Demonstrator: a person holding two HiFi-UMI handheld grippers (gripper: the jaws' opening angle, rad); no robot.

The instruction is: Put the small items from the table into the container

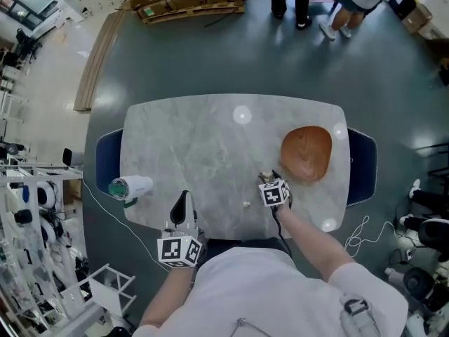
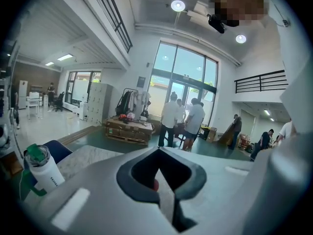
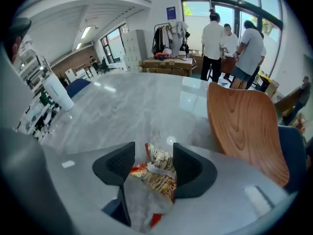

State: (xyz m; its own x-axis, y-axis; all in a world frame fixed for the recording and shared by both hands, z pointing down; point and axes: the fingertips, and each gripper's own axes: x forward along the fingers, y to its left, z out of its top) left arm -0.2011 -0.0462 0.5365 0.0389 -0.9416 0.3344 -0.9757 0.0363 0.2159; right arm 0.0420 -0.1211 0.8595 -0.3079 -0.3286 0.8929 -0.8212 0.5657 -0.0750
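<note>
Dark teal floor [image 1: 210, 55] all round the pale marble desk [image 1: 203, 139], a blue chair [image 1: 106, 161] tucked in at either end. Daylight pours through tall windows [image 2: 186, 77] behind a pallet of cardboard boxes [image 2: 128, 129]. Round ceiling lights [image 2: 178, 5] glow, and there's a railed balcony [image 2: 259, 82] up high.

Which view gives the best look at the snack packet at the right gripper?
The right gripper view. The crinkled snack packet sits between the open jaws of the right gripper, with its print and colours visible. The head view shows only a small speck just ahead of that gripper. The left gripper view does not show it.
</note>
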